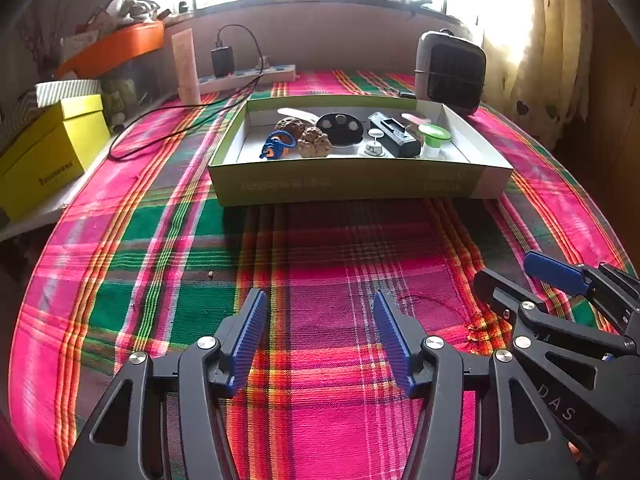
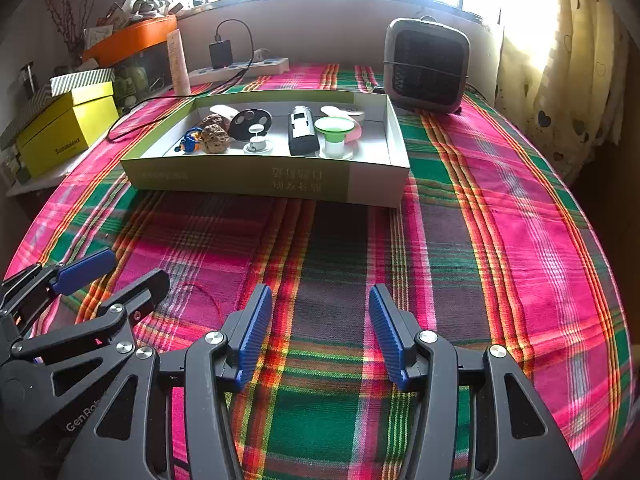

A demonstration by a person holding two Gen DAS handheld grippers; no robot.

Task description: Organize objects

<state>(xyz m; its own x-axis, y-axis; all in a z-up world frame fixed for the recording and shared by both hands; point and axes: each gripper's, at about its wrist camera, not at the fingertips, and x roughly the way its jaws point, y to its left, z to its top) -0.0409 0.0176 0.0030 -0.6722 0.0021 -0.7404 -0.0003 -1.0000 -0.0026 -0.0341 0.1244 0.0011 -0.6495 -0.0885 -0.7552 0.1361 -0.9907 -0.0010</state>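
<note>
A shallow green-and-white cardboard box (image 1: 352, 182) (image 2: 248, 176) lies on the plaid cloth. Inside it sit two walnuts (image 1: 314, 142) (image 2: 215, 139), a blue-orange trinket (image 1: 276, 145) (image 2: 190, 142), a black round dish (image 1: 340, 126) (image 2: 251, 120), a black rectangular device (image 1: 394, 136) (image 2: 302, 132), a green-capped white piece (image 1: 434, 138) (image 2: 335, 132) and a small white knob (image 1: 374, 145) (image 2: 257, 140). My left gripper (image 1: 320, 300) (image 2: 120, 268) hovers open over the cloth in front of the box, nothing between its fingers. Beside it, my right gripper (image 2: 320, 296) (image 1: 508, 268) is open and empty too.
A grey fan heater (image 1: 450, 72) (image 2: 426, 66) stands behind the box on the right. A power strip (image 1: 248, 78) (image 2: 240, 70) with a black charger and cable lies at the back. Yellow box (image 1: 48, 152) (image 2: 66, 128) and orange tray (image 2: 132, 38) crowd the left shelf. Curtain (image 2: 568, 60) hangs right.
</note>
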